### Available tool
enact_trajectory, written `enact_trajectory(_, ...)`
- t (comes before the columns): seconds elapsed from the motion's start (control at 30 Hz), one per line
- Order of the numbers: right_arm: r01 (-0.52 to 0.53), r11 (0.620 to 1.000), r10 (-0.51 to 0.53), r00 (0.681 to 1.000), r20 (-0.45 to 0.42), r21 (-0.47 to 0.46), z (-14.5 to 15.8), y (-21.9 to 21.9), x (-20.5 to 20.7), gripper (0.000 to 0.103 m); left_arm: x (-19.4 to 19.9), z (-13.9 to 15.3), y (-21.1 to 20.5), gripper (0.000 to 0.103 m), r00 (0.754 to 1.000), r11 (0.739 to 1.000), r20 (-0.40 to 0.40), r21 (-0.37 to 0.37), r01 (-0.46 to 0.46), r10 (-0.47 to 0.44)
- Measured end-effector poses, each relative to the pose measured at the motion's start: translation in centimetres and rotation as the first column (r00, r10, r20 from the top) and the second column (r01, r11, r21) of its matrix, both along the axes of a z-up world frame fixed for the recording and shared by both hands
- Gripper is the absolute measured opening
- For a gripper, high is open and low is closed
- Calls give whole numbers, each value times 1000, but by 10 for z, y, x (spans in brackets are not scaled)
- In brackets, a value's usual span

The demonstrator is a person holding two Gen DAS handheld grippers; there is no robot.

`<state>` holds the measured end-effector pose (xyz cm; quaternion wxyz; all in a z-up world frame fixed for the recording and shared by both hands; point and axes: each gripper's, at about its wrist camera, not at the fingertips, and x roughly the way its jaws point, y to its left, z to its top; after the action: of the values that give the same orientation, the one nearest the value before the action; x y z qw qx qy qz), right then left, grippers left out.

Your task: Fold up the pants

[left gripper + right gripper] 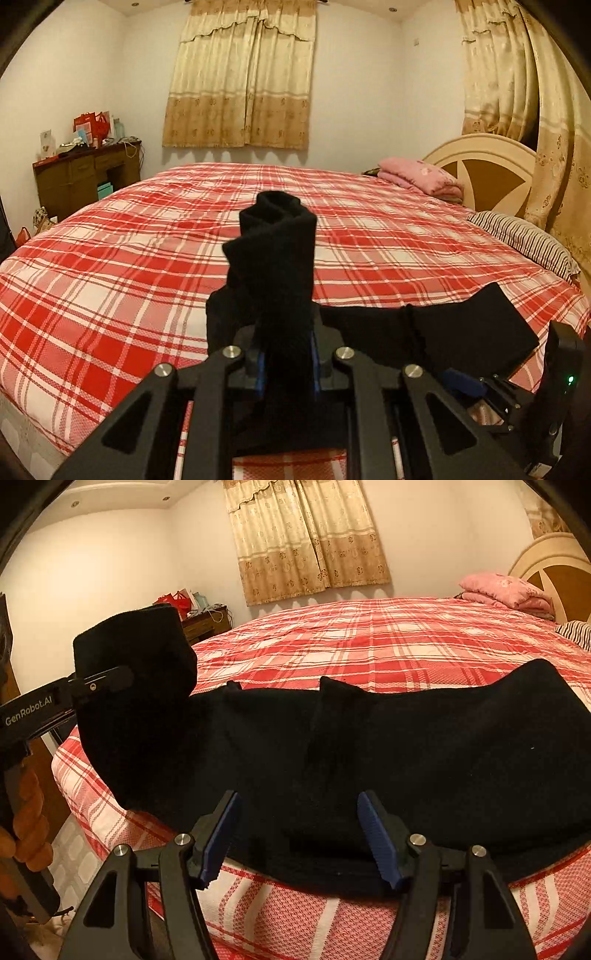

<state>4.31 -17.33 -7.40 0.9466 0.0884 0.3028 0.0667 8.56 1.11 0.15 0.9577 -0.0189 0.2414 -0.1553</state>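
Note:
The black pants lie along the near edge of the bed, on the red plaid cover. My left gripper is shut on one end of the pants, and the cloth stands up bunched between its fingers. In the right wrist view that gripper holds the lifted end at the left. My right gripper is open, its blue pads either side of the near hem of the pants, just above the bed edge. It also shows in the left wrist view at the lower right.
The bed with its red plaid cover fills both views. A folded pink quilt and a striped pillow lie by the headboard. A cluttered brown desk stands at the left wall. Tiled floor shows beside the bed.

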Motion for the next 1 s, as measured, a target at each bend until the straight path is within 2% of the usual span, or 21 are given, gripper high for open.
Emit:
enact_trajectory(0.2, 3, 999, -3, 1000, 5, 36, 7, -7, -1, 70, -8, 9, -17, 18, 998, 999, 45, 30, 39, -40)
enact_trajectory(0.33, 96, 994, -99, 994, 45, 49, 27, -33, -5, 69, -11, 16, -33, 18, 994, 996, 69, 43, 82, -85)
enact_trajectory(0.5, 213, 971, -222, 972, 79, 106, 50, -90, -15, 69, -13, 23, -67, 18, 977, 982, 97, 51, 183, -188)
enact_trajectory(0.6, 257, 936, -274, 961, 41, 239, 49, -130, -19, 69, -18, 18, -100, 18, 960, 963, 98, 87, 255, -263)
enact_trajectory(0.7, 261, 886, -284, 959, 3, 385, 42, -157, -23, 70, -21, 2, -136, 18, 945, 940, 79, 157, 303, -318)
enact_trajectory(0.77, 246, 867, -275, 962, 4, 433, 40, -164, -26, 70, -21, -16, -157, 18, 939, 922, 42, 208, 325, -341)
enact_trajectory(0.83, 228, 867, -259, 966, 11, 443, 41, -164, -24, 70, -22, -32, -171, 18, 936, 904, 14, 264, 336, -352)
enact_trajectory(0.93, 195, 864, -228, 973, 16, 464, 39, -162, -23, 70, -29, -56, -187, 22, 925, 858, 1, 373, 353, -381)
enact_trajectory(1.0, 168, 860, -196, 980, 9, 481, 36, -158, -19, 69, -34, -62, -190, 33, 920, 835, 10, 425, 350, -391)
